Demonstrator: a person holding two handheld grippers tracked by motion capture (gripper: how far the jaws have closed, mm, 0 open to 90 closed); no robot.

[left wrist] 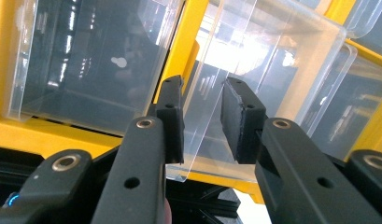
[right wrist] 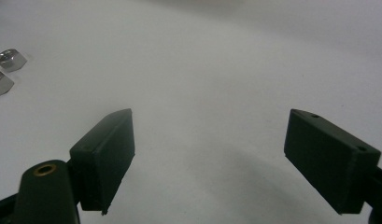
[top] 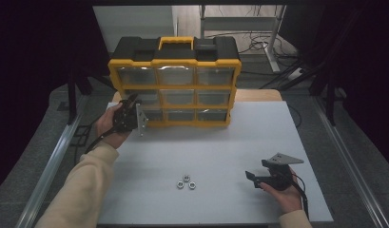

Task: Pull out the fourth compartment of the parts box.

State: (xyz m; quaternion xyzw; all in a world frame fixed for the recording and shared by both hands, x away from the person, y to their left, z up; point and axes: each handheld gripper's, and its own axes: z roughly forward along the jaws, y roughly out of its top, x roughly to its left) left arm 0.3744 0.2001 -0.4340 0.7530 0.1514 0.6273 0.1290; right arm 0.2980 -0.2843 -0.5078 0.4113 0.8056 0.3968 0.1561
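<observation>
Left hand-held gripper [left wrist: 201,122] straddles clear drawer [left wrist: 254,70] front of organizer [top: 175,90].

Left gripper [left wrist: 201,122] at yellow organizer frame [left wrist: 185,44] — jaws parted, straddling front wall of clear drawer [left wrist: 272,60]; pads not visibly pressing. Second clear drawer [left wrist: 86,56] left of frame post.

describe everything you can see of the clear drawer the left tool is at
The clear drawer is see-through plastic, glossy and looks empty. It sits partly pulled out and tilted in the yellow organizer, in its left column. The left tool straddles its front lip, jaws close on either side; whether the pads press it cannot be told.
</observation>
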